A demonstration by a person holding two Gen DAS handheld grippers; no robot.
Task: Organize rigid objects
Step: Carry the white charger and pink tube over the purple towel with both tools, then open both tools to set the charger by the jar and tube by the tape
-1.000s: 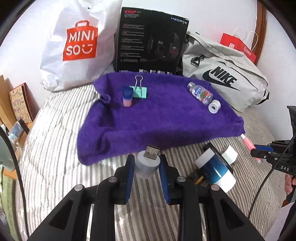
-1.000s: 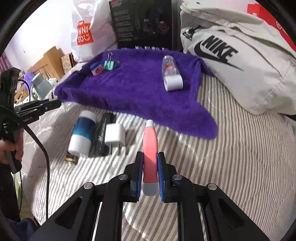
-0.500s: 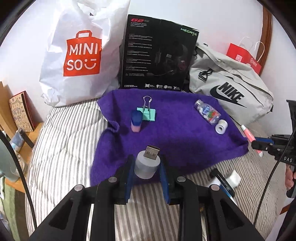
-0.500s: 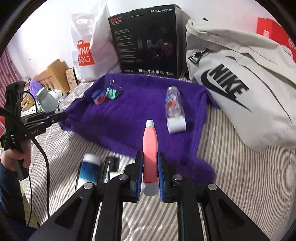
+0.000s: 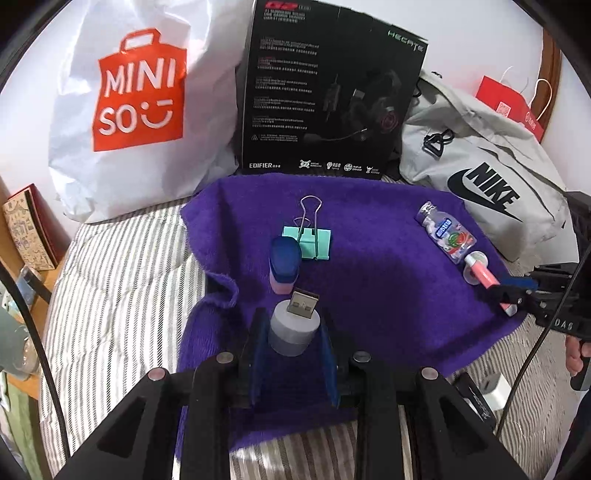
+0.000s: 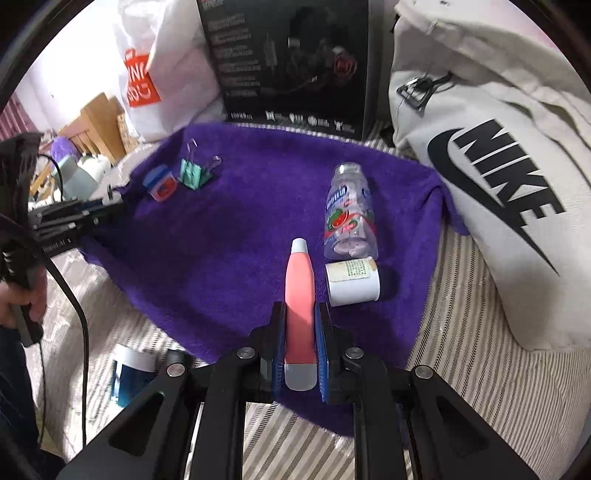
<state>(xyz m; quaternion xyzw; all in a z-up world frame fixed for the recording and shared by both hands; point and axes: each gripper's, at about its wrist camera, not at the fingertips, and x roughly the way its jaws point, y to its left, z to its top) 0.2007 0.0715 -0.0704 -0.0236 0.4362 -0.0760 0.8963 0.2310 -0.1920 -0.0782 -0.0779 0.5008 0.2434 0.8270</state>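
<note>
Striped bed against a white wall, with a white Miniso bag, black Edifier headset box, grey Nike bag behind. Wooden shelving at the left.

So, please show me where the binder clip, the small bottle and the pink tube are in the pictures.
binder clip (image 5: 314, 242), left wrist view, on its green body.
small bottle (image 6: 349, 214), right wrist view, on its printed label.
pink tube (image 6: 299, 295), right wrist view, on its pink middle, just ahead of the fingers.
</note>
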